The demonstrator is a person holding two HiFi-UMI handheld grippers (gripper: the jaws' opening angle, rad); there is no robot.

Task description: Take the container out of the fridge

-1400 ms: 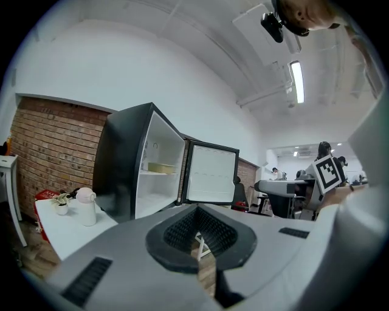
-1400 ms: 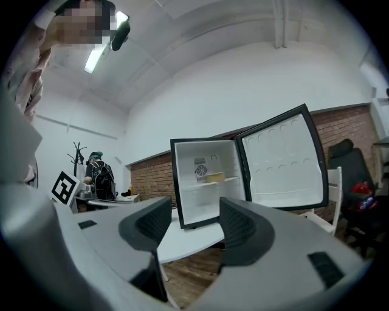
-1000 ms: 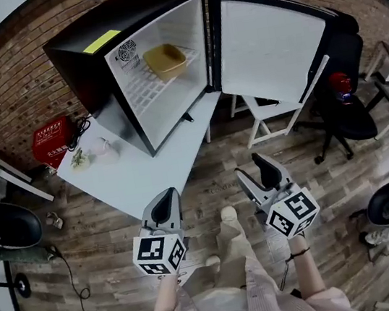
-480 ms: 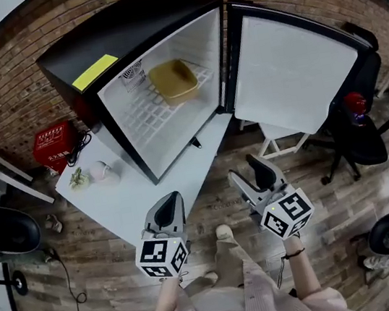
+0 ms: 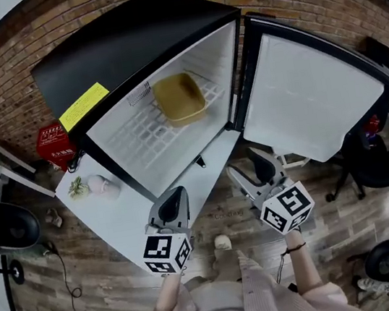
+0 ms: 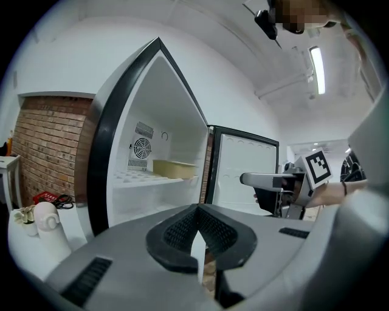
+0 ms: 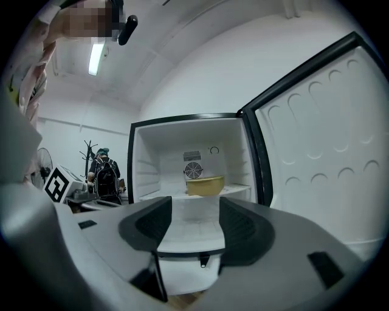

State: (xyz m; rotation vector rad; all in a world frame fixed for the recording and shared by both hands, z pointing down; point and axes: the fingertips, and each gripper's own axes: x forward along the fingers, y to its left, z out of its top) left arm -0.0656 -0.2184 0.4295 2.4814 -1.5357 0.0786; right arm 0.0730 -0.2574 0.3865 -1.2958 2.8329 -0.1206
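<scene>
The container [image 5: 180, 98], a shallow yellowish tub, is being carried by the wire shelf [image 5: 140, 134] in the upper centre of the head view, toward the back of the fridge [image 5: 125, 37]. It is not being touched by anything. In the right gripper view the container [image 7: 205, 185] is being framed almost dead centre, just below the small fan on the back wall. In the left gripper view it [image 6: 173, 168] is being shown off to the left.

The door [image 5: 313, 95] is being held wide open at the right of the frame, so the opening step is being judged as done. The step in hand is being read as the approach, with no grasp yet made. The next move is being judged to call for a reach in over the table [image 5: 134, 215] edge to the shelf, with open jaws set over one rim of the tub, followed by a lift and a level pull outward.

The right gripper [image 5: 249, 164] is being held low in the frame, well apart from the container. Its jaws are being kept wide apart with nothing between them, as its own view [image 7: 196, 209] is showing. The left gripper [image 5: 175, 194] is being held beside it, jaws pressed together at the tips [image 6: 197, 209] and gripping nothing.
</scene>
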